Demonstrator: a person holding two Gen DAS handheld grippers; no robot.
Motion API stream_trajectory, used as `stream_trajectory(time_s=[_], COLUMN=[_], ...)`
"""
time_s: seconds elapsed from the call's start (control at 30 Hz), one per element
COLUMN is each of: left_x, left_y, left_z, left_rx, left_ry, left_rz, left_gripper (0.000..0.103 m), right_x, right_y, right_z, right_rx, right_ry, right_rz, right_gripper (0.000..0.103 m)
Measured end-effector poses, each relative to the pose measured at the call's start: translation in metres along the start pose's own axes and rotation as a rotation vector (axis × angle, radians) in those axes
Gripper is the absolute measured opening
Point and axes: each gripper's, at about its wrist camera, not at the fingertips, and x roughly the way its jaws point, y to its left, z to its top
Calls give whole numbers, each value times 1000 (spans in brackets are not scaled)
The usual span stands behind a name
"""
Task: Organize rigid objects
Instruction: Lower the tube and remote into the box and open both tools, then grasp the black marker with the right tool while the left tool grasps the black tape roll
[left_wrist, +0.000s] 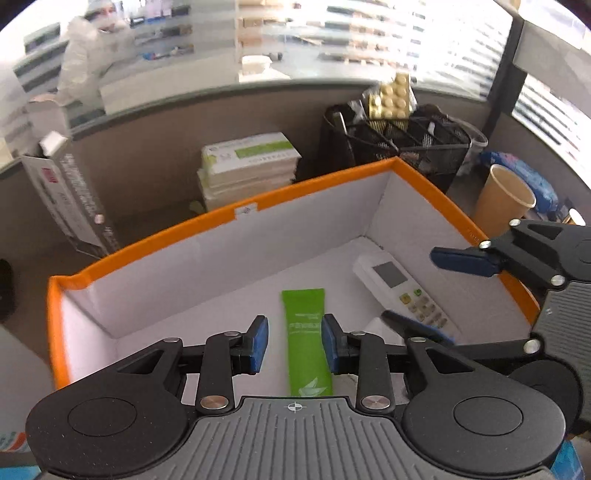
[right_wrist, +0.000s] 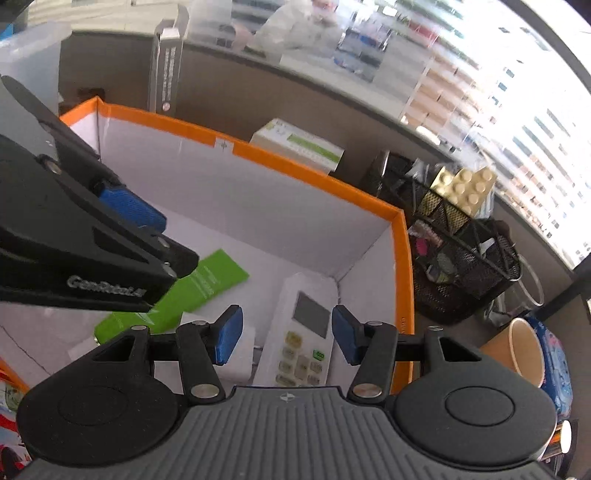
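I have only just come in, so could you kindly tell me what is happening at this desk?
A person is holding a pair of tongs in each hand over an orange-rimmed box. The left tongs are open on either side of a green tube lying on the box floor. The right tongs are open above a white remote control lying beside the tube. Neither item is gripped. A paper cup and a black mesh organizer stand outside the box.

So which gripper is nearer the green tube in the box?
Left. The left gripper hangs open directly over the green tube, its fingers straddling it. The right gripper is open off to the side, over the white remote by the orange box wall.
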Motion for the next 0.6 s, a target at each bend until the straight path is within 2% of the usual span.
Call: stream_trajectory(time_s=[0.07, 0.13, 0.17, 0.23, 0.27, 0.33, 0.4, 0.43, 0.6], left_x=[-18, -44, -62, -93, -110, -141, -169, -181, -220], left_y=[8, 16, 21, 30, 37, 52, 69, 78, 117], left_z=[-3, -12, -21, -37, -48, -71, -95, -105, -155], left_rx=[-9, -10, -6, 3, 0, -18, -45, -70, -206], left_ry=[-31, -87, -125, -194, -231, -293, -358, -383, -447], left_rz=[5, 20, 29, 36, 41, 72, 107, 126, 203], left_gripper=[37, 49, 58, 62, 67, 75, 81, 81, 87], right_x=[-18, -46, -62, -105, -124, -157, -173, -176, -186], right_y=[0, 2, 4, 15, 22, 39, 69, 95, 194], right_z=[0, -2, -5, -17, -25, -43, -65, -76, -110], right_rx=[4, 16, 21, 25, 27, 39, 15, -30, -252], right_ry=[-47, -123, -166, -266, -304, -347, -333, -307, -232], right_rz=[-18, -35, -35, 12, 80, 316, 551, 627, 802], right_gripper=[51, 52, 52, 54, 54, 56, 56, 54, 47])
